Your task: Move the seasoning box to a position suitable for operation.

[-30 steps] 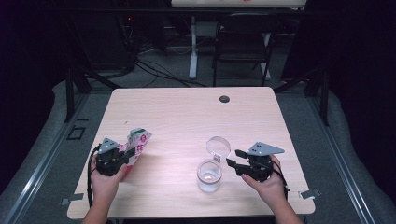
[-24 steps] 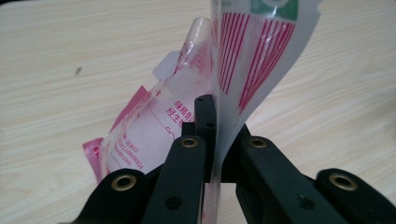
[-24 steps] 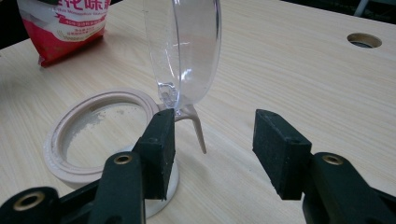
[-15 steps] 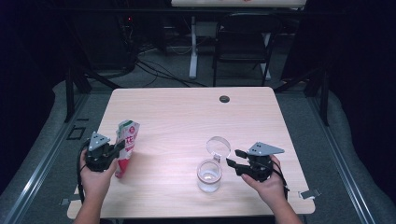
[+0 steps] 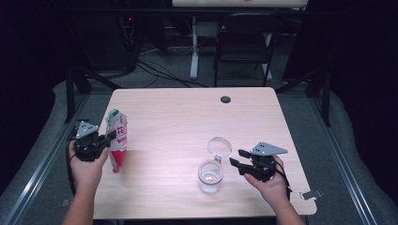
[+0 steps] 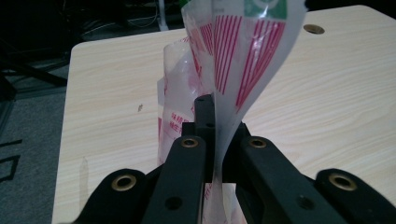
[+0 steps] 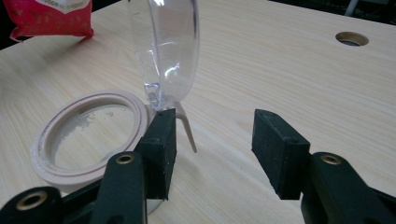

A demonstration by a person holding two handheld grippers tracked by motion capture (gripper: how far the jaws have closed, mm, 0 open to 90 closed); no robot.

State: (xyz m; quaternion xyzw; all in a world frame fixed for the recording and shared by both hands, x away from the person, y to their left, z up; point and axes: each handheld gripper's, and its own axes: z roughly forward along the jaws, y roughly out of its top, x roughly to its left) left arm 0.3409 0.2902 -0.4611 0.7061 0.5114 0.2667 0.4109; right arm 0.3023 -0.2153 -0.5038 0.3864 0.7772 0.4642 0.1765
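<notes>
- Left gripper point(image 5: 111, 136) pinches a red-and-white plastic pouch point(image 5: 117, 143).
- Right gripper point(image 5: 234, 157), jaws spread, beside clear hinged-lid glass jar point(image 5: 210, 176).
- Pale wooden table point(image 5: 187, 117); black folding chair point(image 5: 241, 47) behind.

A pale wood-grain counter point(image 5: 178, 117) carries a clear jar point(image 5: 210, 176), its hinged lid point(image 5: 219, 147) open.

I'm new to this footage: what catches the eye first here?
The red-and-white pouch stands out, pinched upright in the left gripper at the table's left edge. Near the front right, a clear jar with its lid flipped open sits beside the right gripper, whose fingers are open.
</notes>
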